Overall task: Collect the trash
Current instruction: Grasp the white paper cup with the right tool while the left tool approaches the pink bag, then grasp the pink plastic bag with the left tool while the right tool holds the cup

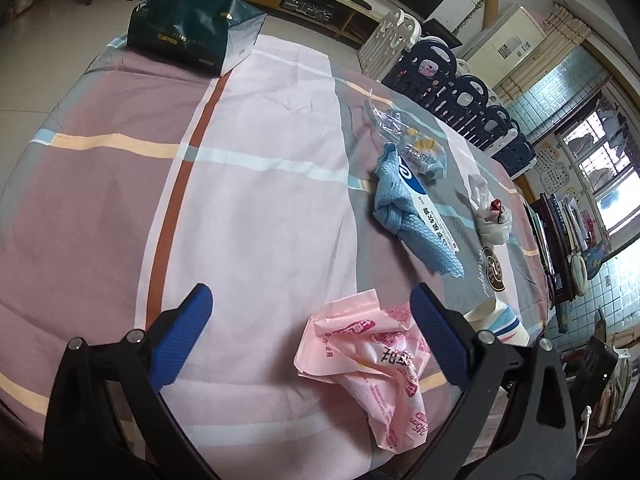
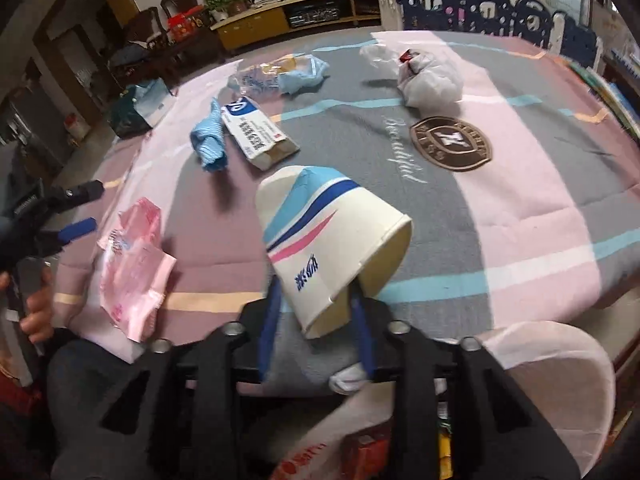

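Right wrist view: my right gripper (image 2: 316,300) clamps the paper cup (image 2: 332,236) over the table edge; left gripper (image 1: 312,336) gapes above the pink wrapper (image 1: 372,360). Most trash remains, I judge.

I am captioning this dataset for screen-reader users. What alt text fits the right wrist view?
The right gripper grips the rim of a tilted paper cup over a striped tablecloth. A crumpled pink wrapper, blue cloth, small box and white bag lie on it; the left gripper is at the left edge.

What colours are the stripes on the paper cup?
Light blue, dark blue and pink on the white paper cup; right wrist view.
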Demonstrator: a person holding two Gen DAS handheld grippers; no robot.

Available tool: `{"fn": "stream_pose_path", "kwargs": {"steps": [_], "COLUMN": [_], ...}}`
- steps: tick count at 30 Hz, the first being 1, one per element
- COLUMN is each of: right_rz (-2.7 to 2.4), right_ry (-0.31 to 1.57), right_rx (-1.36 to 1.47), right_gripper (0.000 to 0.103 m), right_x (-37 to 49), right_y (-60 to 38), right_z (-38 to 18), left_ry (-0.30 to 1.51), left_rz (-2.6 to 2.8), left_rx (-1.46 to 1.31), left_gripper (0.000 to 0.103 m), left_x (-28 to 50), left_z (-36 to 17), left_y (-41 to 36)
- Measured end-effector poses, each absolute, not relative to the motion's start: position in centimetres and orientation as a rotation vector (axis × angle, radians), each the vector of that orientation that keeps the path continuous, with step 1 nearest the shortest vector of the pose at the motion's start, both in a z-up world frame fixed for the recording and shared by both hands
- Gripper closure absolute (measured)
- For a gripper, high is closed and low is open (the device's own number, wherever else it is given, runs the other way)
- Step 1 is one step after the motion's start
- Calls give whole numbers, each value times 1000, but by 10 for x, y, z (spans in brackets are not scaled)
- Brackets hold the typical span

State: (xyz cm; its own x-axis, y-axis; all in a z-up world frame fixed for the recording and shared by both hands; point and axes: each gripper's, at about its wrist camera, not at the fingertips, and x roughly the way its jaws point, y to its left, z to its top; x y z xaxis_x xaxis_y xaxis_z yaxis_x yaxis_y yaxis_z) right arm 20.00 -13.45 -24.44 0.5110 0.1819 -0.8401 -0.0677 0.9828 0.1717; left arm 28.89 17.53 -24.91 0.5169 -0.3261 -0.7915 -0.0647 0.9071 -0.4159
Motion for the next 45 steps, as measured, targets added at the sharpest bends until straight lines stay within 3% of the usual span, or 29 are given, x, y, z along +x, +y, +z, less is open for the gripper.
{"fn": "stream_pose_path", "kwargs": {"steps": [1,8,15,20,22,29,45], "right_rz": [116,70,186,197,205,201,128], "right_ry": [1011,942,1030,1057,1073,1055,877], "right_rx": [97,-95,-105,-123,-128,-109,53], "right_gripper": [28,12,12,13,24,28,28], "right_x": [197,206,267,266,261,243,182], "right_y": [-138,-142,-131,-122,-119,-109,-148], "right_z": [-241,-230,-251,-263,-267,-267,-190], "left_ry": [1023,1031,1044,1052,1051,1085,1258], "left_rz": [-164,-171,-181,-198,-204,-186,-91], "left_rx": [-421,-441,-424,-416,-410,-411,-162], "left_gripper": [4,4,4,4,4,4,5], "left_x": [289,288,288,289,289,272,248], "left_z": [-249,-251,-253,-254,-253,-247,-265], "left_y": [175,176,172,169,167,154,71]}}
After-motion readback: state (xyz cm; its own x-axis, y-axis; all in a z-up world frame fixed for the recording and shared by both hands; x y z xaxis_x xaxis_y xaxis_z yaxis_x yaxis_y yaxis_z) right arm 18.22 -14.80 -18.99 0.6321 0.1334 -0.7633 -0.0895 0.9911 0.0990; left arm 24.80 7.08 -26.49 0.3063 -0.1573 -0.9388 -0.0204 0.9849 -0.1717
